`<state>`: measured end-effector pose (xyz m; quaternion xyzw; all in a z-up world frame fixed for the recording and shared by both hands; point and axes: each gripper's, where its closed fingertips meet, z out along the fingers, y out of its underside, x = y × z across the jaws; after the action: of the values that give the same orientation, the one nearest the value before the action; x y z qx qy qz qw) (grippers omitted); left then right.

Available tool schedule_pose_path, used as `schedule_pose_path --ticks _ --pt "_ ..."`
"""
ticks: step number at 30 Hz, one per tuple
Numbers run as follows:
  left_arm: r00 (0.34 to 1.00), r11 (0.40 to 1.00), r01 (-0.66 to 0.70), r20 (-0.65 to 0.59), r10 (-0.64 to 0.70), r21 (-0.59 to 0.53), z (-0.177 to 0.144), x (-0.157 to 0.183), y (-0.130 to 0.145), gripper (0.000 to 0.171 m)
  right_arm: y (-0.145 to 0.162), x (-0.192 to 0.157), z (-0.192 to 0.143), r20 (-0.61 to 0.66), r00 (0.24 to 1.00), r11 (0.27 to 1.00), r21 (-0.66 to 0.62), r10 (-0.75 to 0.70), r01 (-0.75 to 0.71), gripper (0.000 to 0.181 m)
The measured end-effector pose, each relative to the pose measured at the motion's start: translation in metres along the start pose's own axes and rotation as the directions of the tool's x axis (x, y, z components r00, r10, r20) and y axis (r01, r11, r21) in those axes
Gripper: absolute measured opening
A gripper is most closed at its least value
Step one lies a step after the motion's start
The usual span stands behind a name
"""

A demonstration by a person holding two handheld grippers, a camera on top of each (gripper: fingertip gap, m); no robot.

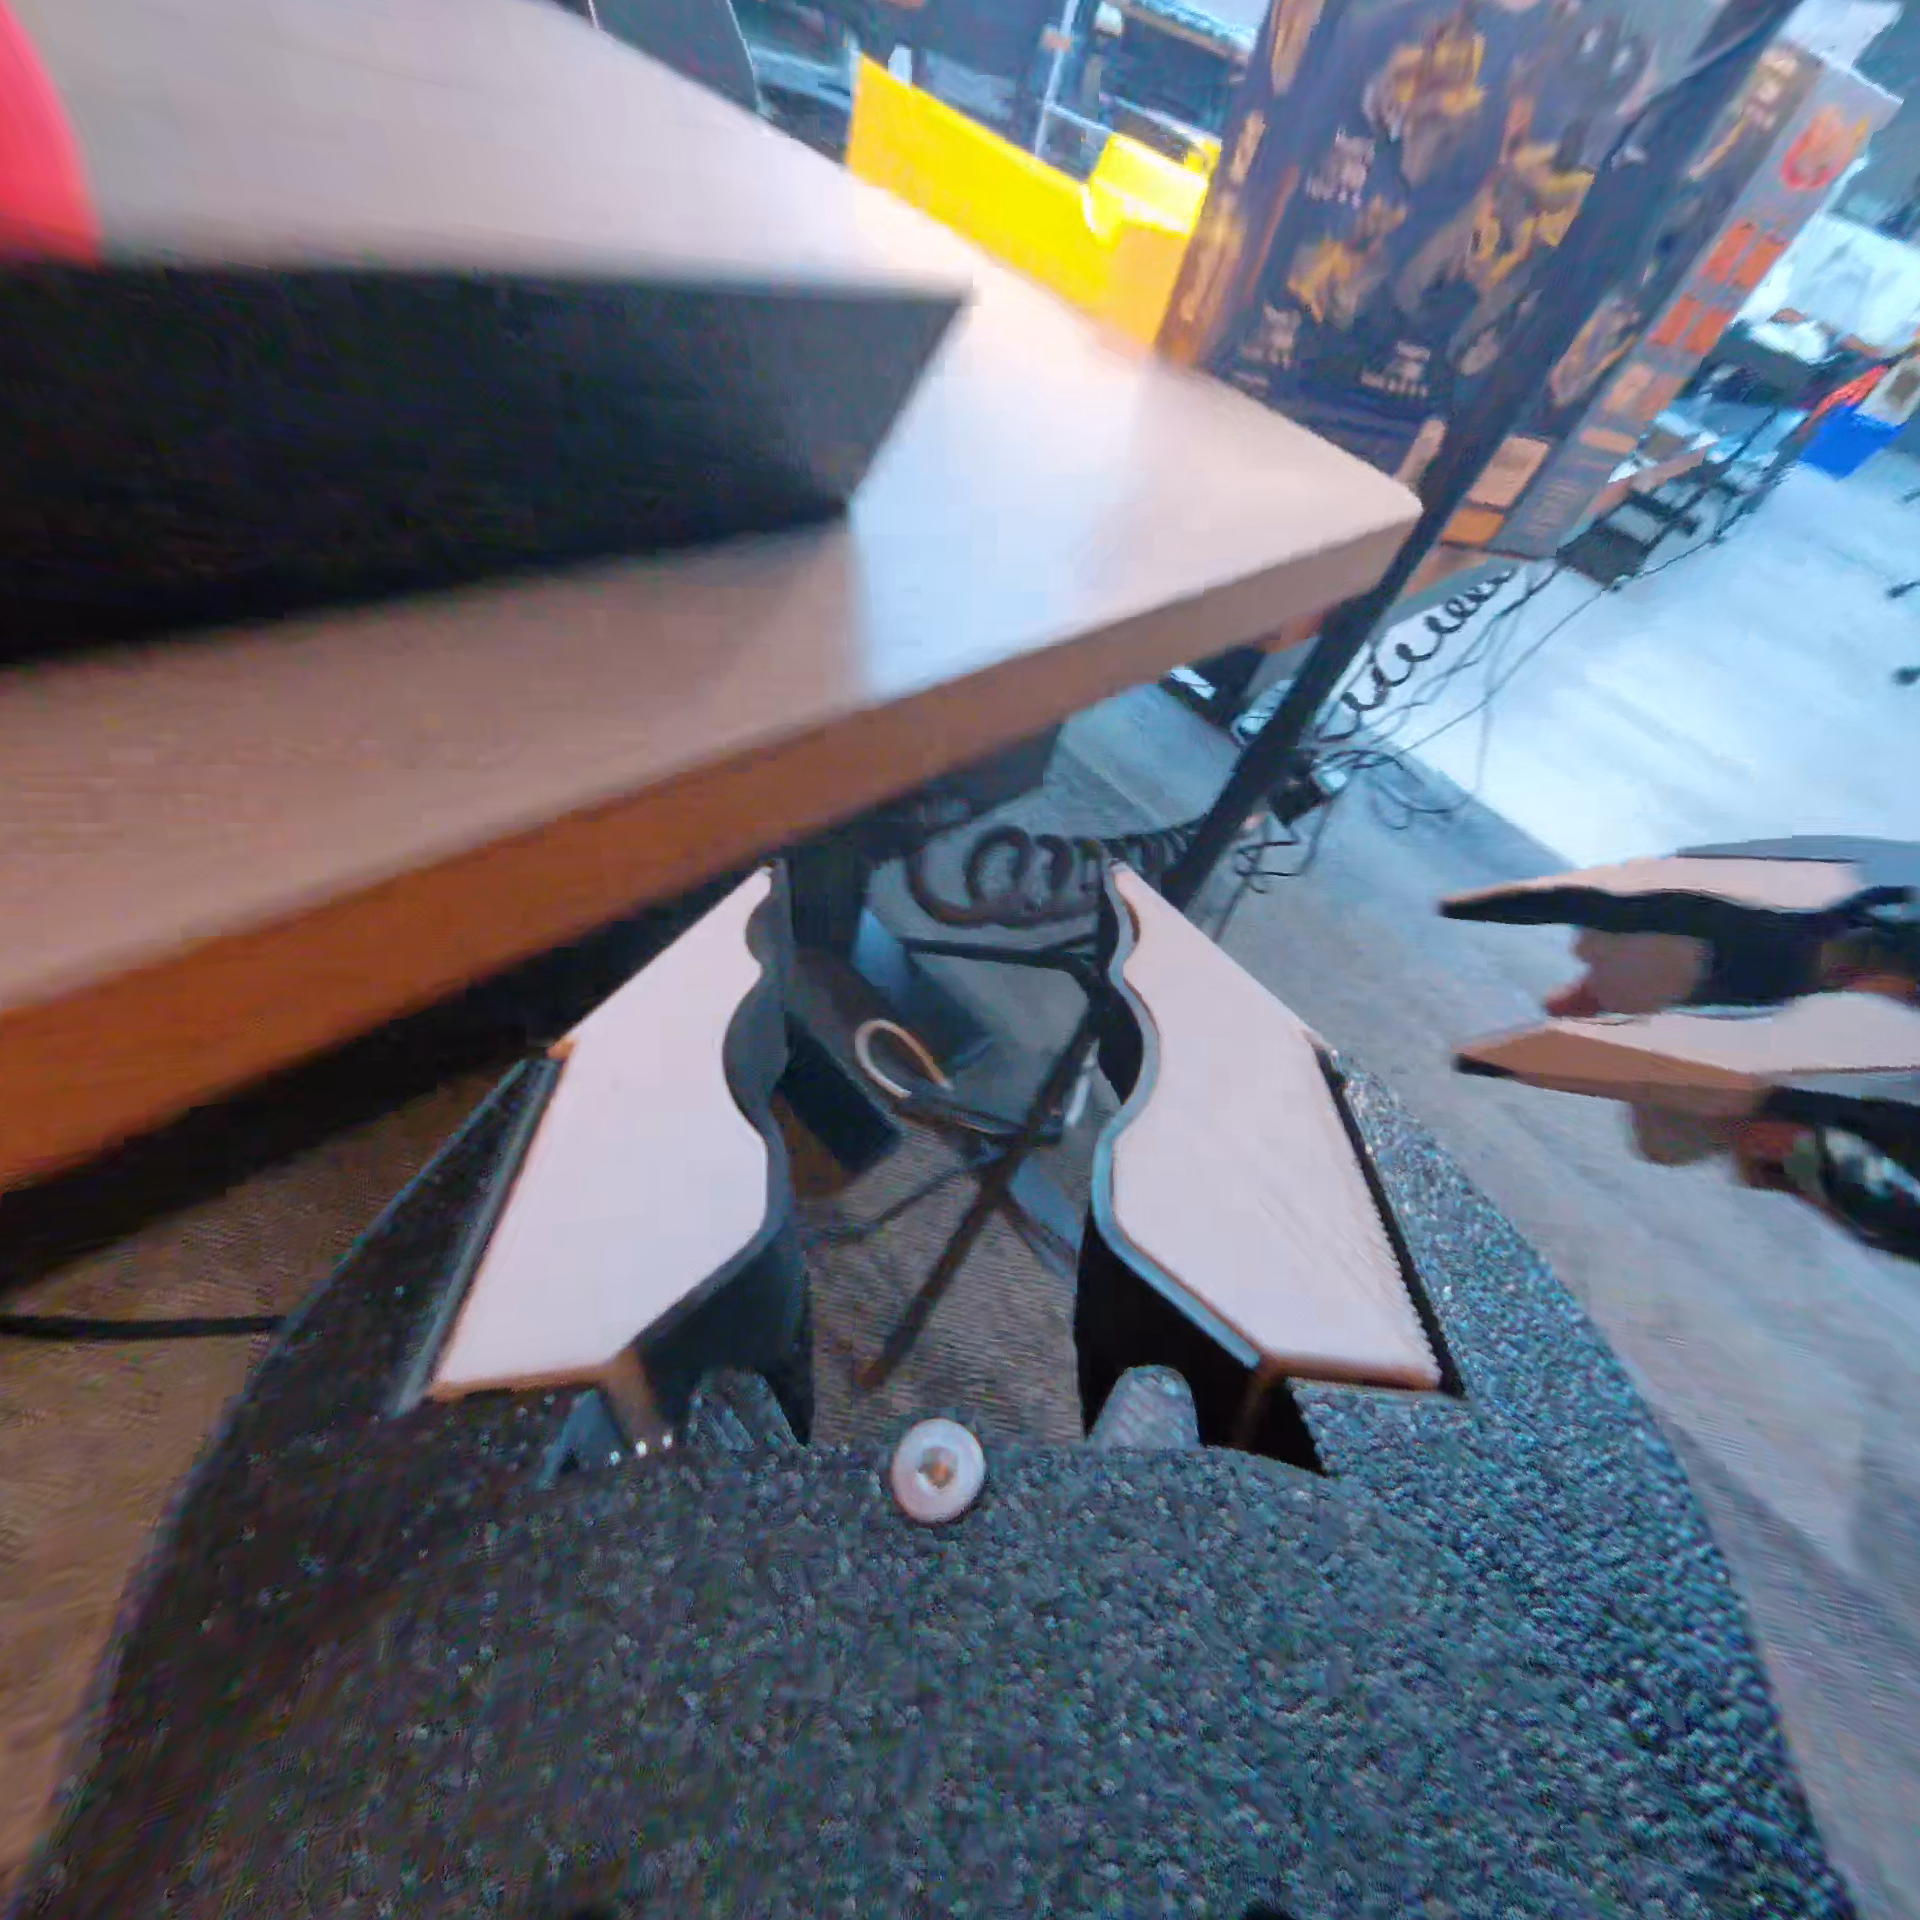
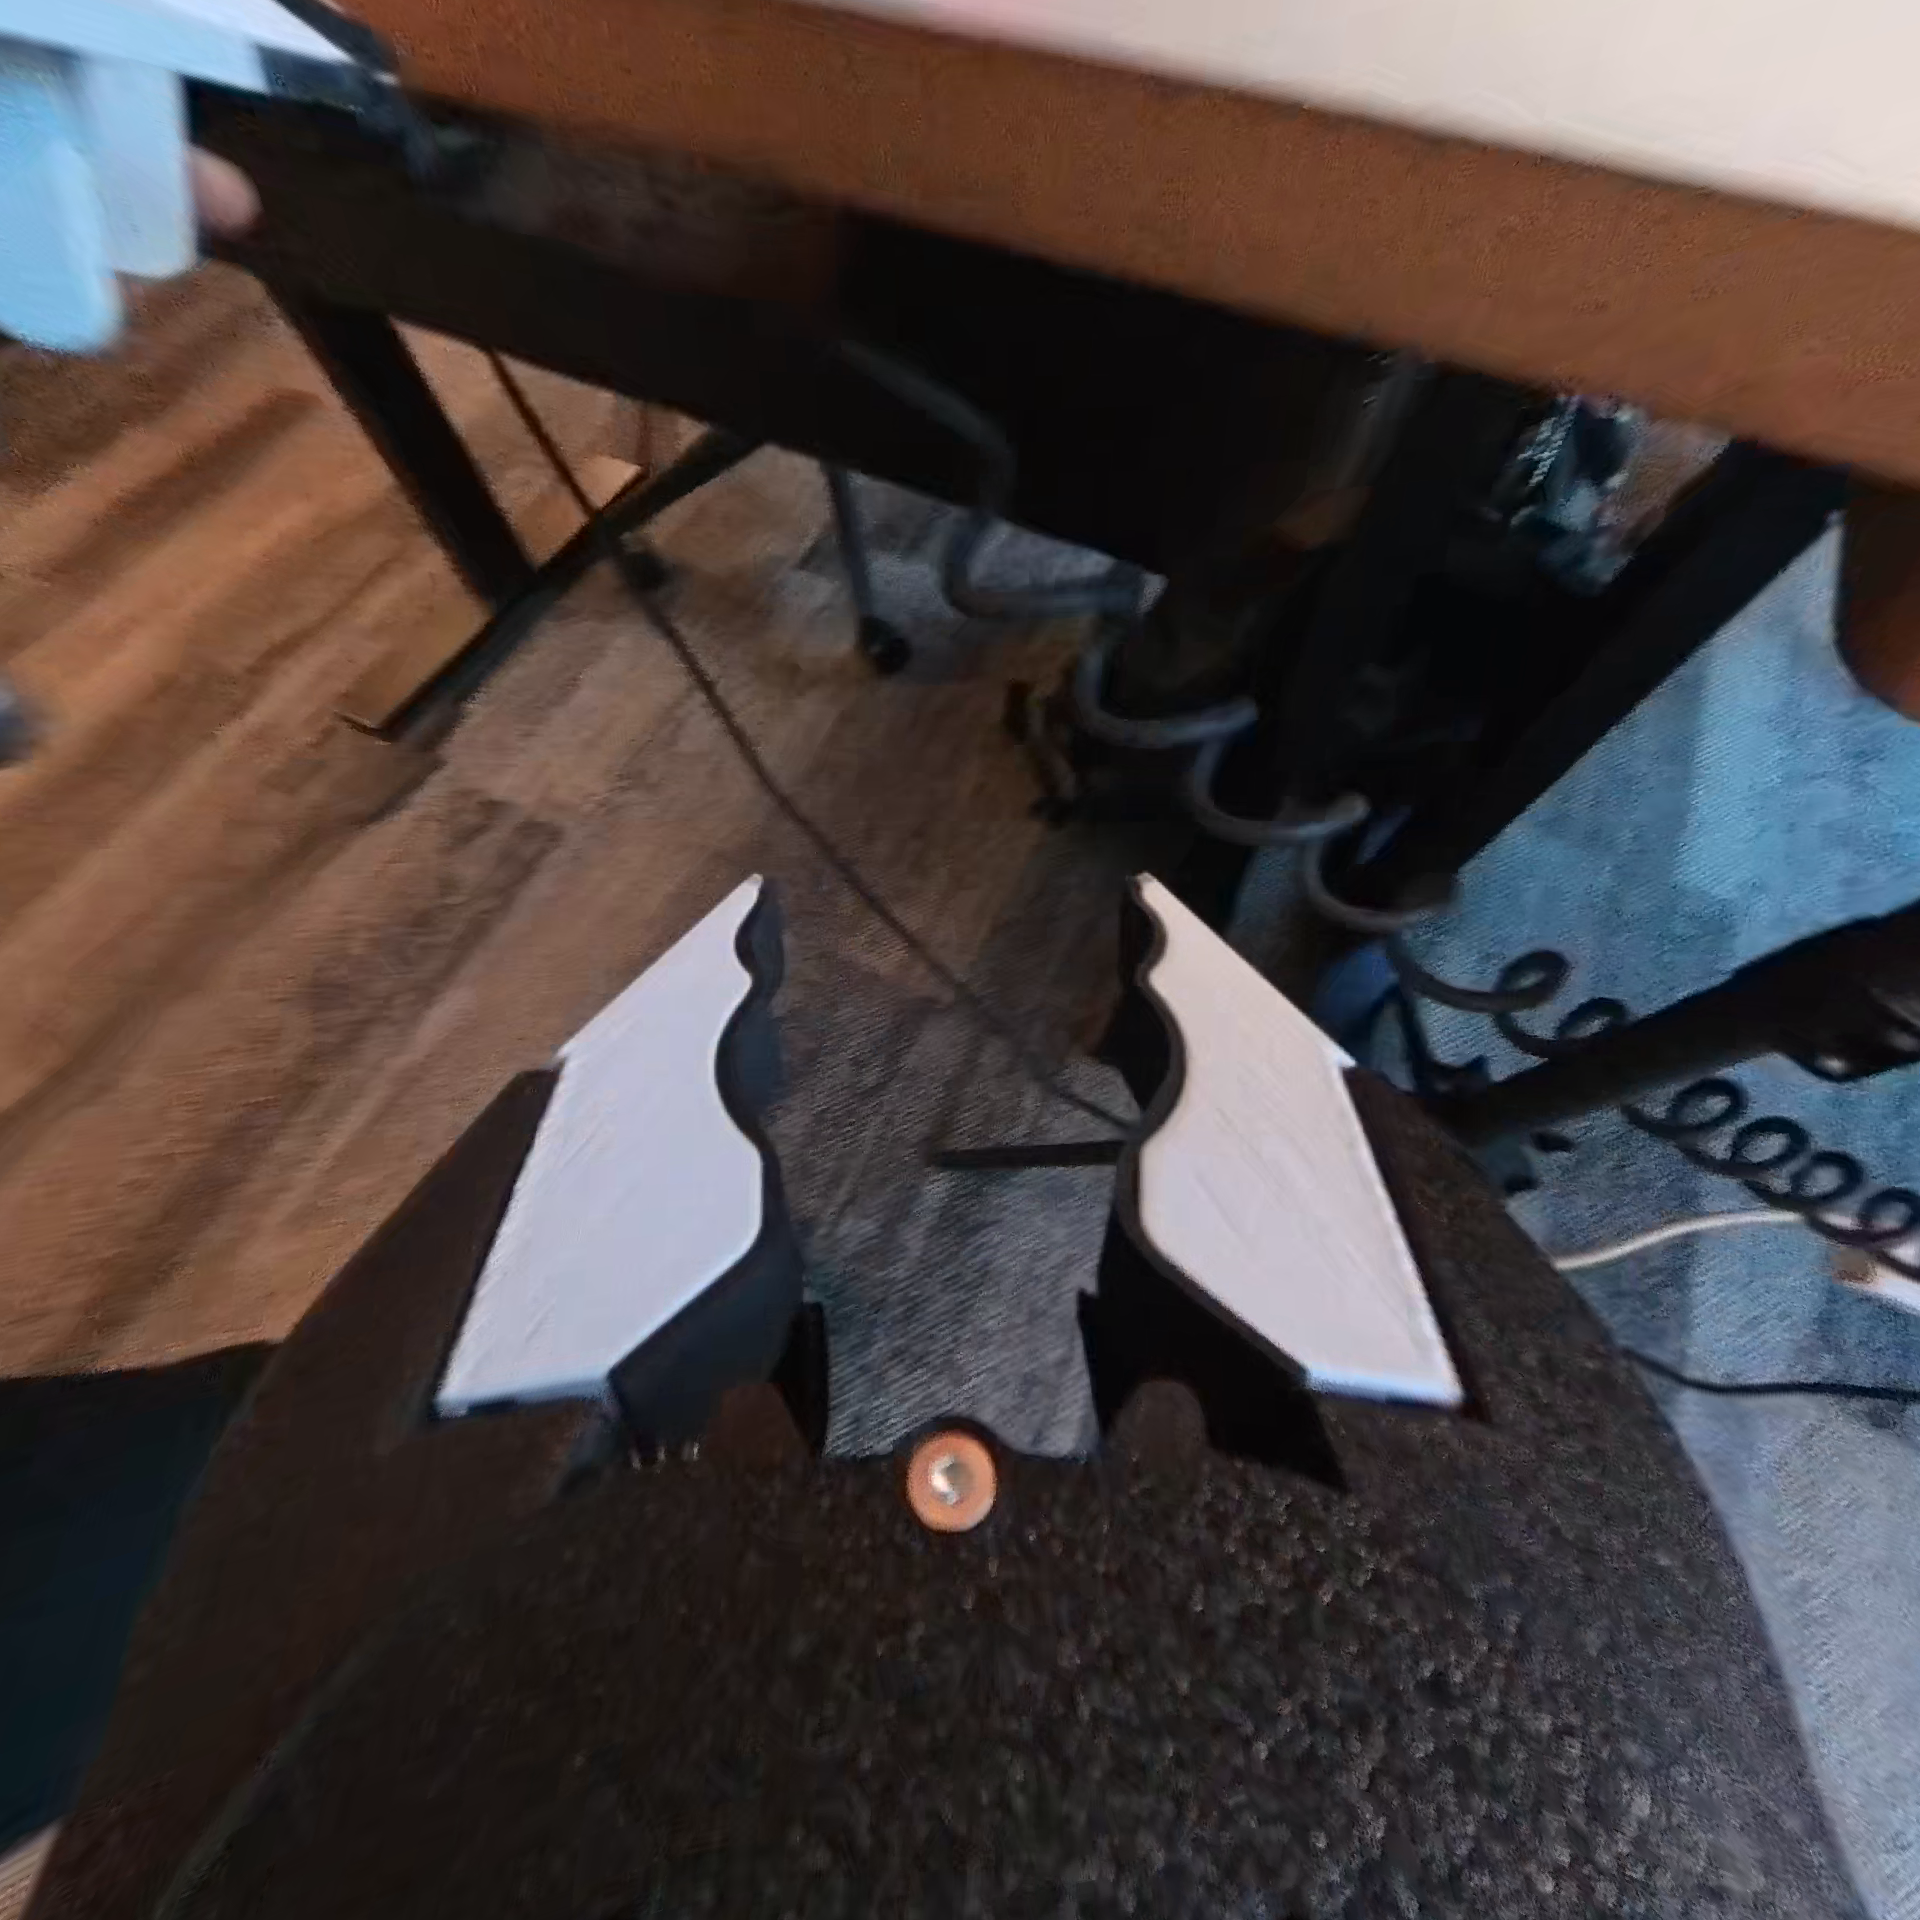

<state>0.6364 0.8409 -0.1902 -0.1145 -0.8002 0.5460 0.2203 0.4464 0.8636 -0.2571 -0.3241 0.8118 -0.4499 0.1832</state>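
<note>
Tan-faced and spread apart, the jaws of the left gripper hold nothing; they hang below the edge of the wooden desk, aimed at the space beneath it. Between them a black coiled cable loops under the desktop, and thin cords cross over the grey carpet below. On the desk, up and to the left, lies a flat black slab, blurred, with a red shape at the far left corner of the view. Beyond the desk stand a yellow bin and a dark printed panel.

At the right edge of the left wrist view the right gripper shows side-on, its jaws likewise parted and empty, well apart from the left one. In its own view the right gripper points at the carpet under the desk edge, pale jaw faces spread with only floor between them. A black desk leg slants at the left, a thin cord crosses the floor, and a coiled cable trails at the right over bluish carpet.
</note>
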Motion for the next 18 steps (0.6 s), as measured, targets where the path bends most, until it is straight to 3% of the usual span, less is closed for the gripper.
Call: schedule_pose_path --ticks 4,10,14,18 --pt "0.997 0.999 -0.047 0.067 0.047 0.000 -0.039 -0.037 -0.043 0.060 -0.076 -0.030 -0.013 0.083 0.993 0.996 -0.042 0.081 -0.078 0.065" --pt "0.984 1.000 -0.006 0.175 0.011 -0.031 -0.071 -0.067 -0.072 0.067 -0.163 -0.025 -0.007 0.098 0.995 1.000 -0.004 0.017 -0.016 0.065" --pt "0.991 0.997 -0.001 0.131 0.010 -0.071 -0.063 -0.048 -0.086 0.082 -0.204 -0.024 -0.023 0.121 0.992 0.999 0.015 0.034 -0.036 0.065" --pt "0.997 0.992 -0.072 -0.004 0.072 -0.103 -0.035 -0.003 -0.111 0.087 -0.215 -0.012 -0.061 0.130 0.988 0.996 0.029 0.083 -0.087 0.062"
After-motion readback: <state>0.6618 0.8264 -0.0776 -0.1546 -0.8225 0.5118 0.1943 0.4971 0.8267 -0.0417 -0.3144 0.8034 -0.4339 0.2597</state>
